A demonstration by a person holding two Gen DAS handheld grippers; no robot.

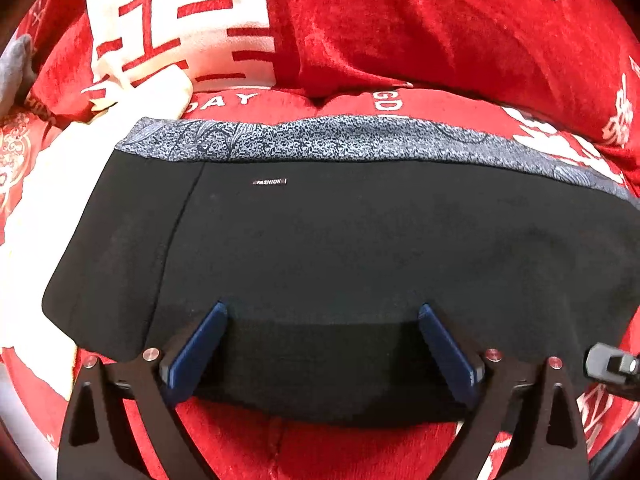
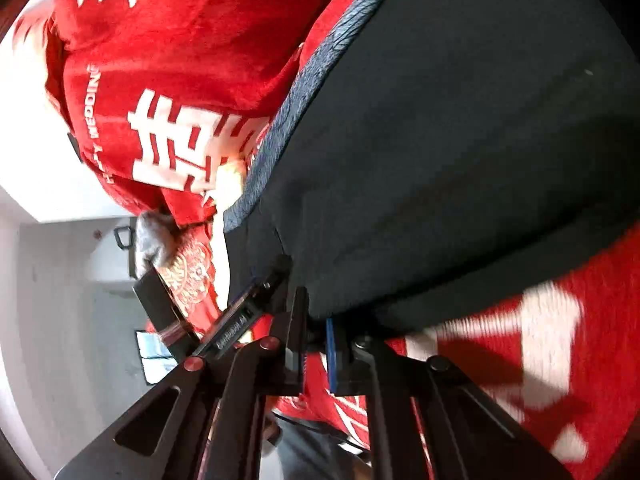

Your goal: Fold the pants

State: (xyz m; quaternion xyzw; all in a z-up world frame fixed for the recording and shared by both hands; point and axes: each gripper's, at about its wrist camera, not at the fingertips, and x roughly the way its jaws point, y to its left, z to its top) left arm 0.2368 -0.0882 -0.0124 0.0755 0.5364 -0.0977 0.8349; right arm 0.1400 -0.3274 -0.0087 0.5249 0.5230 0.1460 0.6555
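Left claw [image 1: 322,320] spread wide over black pants [image 1: 340,248], right claw [image 2: 316,328] pinched on their edge

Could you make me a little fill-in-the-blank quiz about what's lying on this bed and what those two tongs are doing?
1. The folded black fabric pants lie on a plush ____ bedspread with white characters.
2. The small white label on the pants reads ____.
3. The left tongs stand wide ____ over the pants' near edge.
4. The right tongs are ____ at the pants' edge.

Missing words: red; FASHION; open; shut
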